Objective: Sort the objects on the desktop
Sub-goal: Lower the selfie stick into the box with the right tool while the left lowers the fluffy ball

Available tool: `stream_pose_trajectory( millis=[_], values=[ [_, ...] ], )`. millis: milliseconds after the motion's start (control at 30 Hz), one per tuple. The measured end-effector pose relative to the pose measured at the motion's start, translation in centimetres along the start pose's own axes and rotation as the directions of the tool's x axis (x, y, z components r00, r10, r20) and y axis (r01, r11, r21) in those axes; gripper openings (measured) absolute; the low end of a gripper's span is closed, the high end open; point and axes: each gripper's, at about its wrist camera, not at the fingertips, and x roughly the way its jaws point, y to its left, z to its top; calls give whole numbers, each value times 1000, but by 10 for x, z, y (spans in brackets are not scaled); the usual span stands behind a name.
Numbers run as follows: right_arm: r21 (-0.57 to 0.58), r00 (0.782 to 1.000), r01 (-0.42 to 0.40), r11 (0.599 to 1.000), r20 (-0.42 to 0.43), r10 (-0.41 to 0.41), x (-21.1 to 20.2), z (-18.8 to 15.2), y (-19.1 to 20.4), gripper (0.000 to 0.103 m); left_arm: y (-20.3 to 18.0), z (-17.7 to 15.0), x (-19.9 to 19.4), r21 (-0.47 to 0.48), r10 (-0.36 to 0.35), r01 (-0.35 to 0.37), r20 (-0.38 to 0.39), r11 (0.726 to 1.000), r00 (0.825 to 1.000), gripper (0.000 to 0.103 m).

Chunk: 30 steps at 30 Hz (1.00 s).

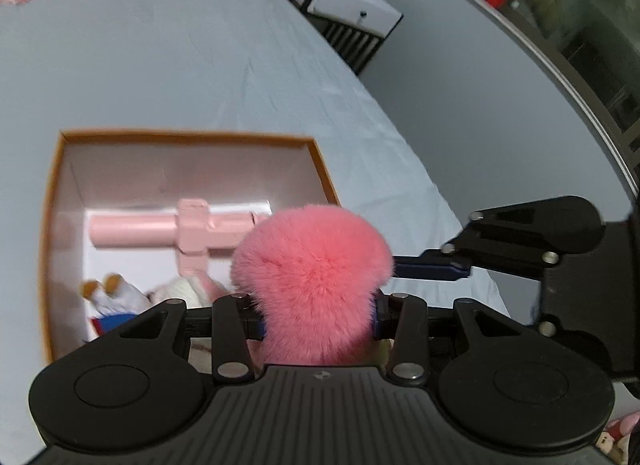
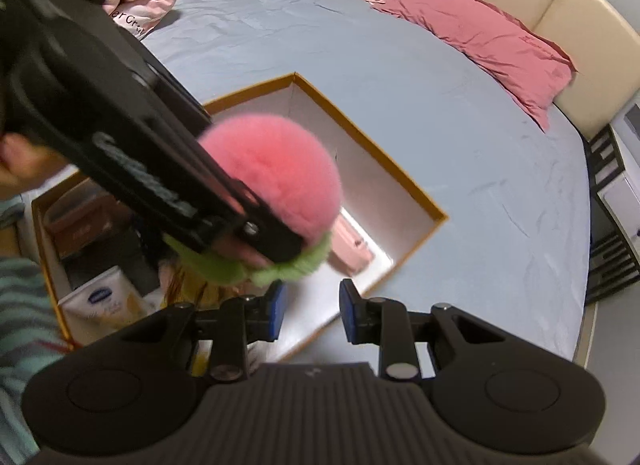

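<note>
My left gripper (image 1: 318, 321) is shut on a fluffy pink plush toy (image 1: 316, 265) with a green base (image 2: 288, 269). It holds the toy above the near right corner of an orange-rimmed box (image 1: 188, 136) with a white inside. In that box lie a pale pink tube-shaped item (image 1: 132, 231) and small plush toys (image 1: 116, 297). My right gripper (image 2: 312, 311) hangs open just in front of the toy, with nothing between its blue pads (image 2: 278, 311). Its side shows at the right of the left wrist view (image 1: 424, 265).
A second orange-rimmed box (image 2: 40, 249) at the left holds a brown carton (image 2: 80, 225) and a white pouch (image 2: 104, 301). The boxes rest on a blue bed sheet (image 2: 460, 145) with pink pillows (image 2: 480, 37). A white nightstand (image 1: 352, 5) stands beyond. A hand (image 2: 16, 161) and a striped sleeve (image 2: 20, 325) are at the left.
</note>
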Motion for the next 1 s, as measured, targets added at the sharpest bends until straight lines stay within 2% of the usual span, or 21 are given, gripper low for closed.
stream_pose_trajectory(
  millis=[267,533,733,900,1000],
  values=[
    [67,1000,-26,997,8,25,8,-19,-8,29,-2,-18,38,11,38,-38,-81,999,996,48],
    [118,999,-29,993,29,25,3,-30,-3,30,0,-23,49,27,85,-83,-115,996,990,51],
    [139,1000,-7,990,13,5,2,-26,3,31,-10,-29,36,82,134,-126,-89,989,987,51],
    [161,1000,25,987,0,-25,-4,-21,9,36,-17,-28,23,97,137,-131,-60,987,989,59],
    [176,998,59,983,-21,-56,-6,-19,14,36,-20,-30,15,102,150,-145,-37,984,988,59]
  ],
)
